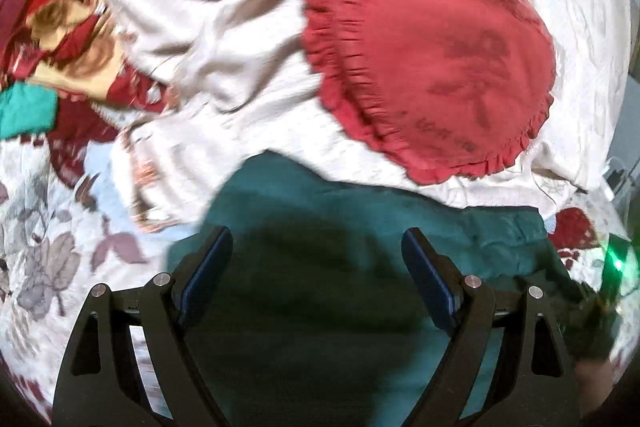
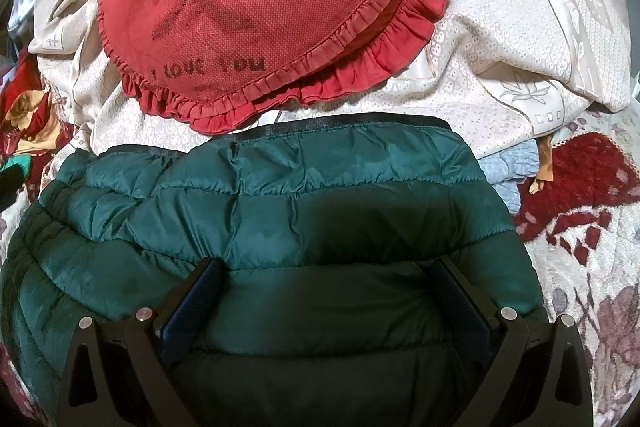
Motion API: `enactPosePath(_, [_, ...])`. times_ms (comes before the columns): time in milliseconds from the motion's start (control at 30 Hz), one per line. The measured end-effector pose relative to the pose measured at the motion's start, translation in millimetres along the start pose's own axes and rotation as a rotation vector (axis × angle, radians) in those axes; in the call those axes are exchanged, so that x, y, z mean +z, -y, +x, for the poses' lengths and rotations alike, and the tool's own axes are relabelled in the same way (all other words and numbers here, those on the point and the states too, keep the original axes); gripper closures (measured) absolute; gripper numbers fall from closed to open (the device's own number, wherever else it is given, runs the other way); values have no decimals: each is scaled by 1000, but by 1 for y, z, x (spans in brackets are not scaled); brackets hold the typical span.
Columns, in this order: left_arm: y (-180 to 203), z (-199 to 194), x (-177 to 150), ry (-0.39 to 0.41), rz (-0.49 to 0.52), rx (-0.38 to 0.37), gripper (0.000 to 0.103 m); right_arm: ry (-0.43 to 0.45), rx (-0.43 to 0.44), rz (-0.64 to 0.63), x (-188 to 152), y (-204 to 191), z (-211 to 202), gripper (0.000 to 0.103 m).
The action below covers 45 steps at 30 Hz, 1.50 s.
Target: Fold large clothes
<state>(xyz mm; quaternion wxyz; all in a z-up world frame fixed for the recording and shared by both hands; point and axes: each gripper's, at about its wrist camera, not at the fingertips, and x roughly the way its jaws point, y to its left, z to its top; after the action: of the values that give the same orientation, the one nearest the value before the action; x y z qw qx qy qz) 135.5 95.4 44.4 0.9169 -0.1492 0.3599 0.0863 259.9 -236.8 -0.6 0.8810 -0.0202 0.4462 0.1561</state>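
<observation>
- At the far left a heap of mixed laundry (image 1: 52, 39), red, tan and teal, lies loose on the floral bedspread (image 1: 44, 235); no basket, bin or other container shows in either view, so nothing is held in one.
- The left gripper (image 1: 318, 241) hangs above the green quilted jacket (image 2: 280, 227) with its jaws spread wide and nothing between the pads; that view is smeared with blur.
- The jacket lies flattened in the middle of the bed, its dark-bound edge (image 2: 344, 123) touching the cream embroidered cover (image 2: 520, 75) beyond it.
- The right gripper (image 2: 326, 271) sits over the jacket's middle panels, jaws wide apart; whether the pads touch the fabric I cannot tell.
- On the cream cover rests a red frilled cushion (image 2: 256, 7).
- Judgement: the jacket seems mid-fold, with neither claw gripping. The next move likely calls for both claws to pinch an edge and carry it across evenly, since the padding is slippery and springy.
</observation>
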Motion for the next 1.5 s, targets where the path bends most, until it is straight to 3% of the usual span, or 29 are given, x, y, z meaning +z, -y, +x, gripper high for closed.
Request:
enactPosePath(100, [-49,1,-8,-51,-43,-28,16,2,-2,0,0,0,0,0])
enactPosePath(267, [-100,51,-28,-290,-236,-241,14,18,-3,0,-1,0,-1,0])
enactPosePath(367, [-108,65,-31,-306,-329,-339,12,28,1,3,-2,0,-2,0])
enactPosePath(500, [-105,74,-25,-307,-361,-416,10,34,-2,4,-4,0,-2,0])
enactPosePath(533, [-106,74,-24,-305,-355,-423,13,34,-3,5,-4,0,-2,0])
enactPosePath(567, [-104,74,-22,-292,-348,-428,25,35,-3,5,-4,0,-2,0])
enactPosePath(667, [-97,66,-17,-264,-310,-426,58,33,-5,6,-4,0,-2,0])
enactPosePath(733, [-92,59,-15,-235,-248,-390,65,31,-6,5,-3,0,-2,0])
enactPosePath(933, [-85,59,-18,-198,-191,-312,61,11,1,12,-1,3,-3,0])
enactPosePath(1067, [-88,64,-22,-202,-216,-262,43,-33,-9,4,1,3,-6,0])
enactPosePath(1167, [-87,63,-25,-193,-210,-235,42,-56,-22,-40,0,-1,-11,0])
enactPosePath(1300, [-77,57,-27,-165,-157,-162,43,-87,28,-55,3,5,-26,0])
enactPosePath(1367, [-72,56,-28,-155,-135,-133,46,-26,49,-60,6,15,-52,0])
enactPosePath(1500, [-66,54,-30,-141,-108,-94,48,82,-20,-105,-3,55,-94,0])
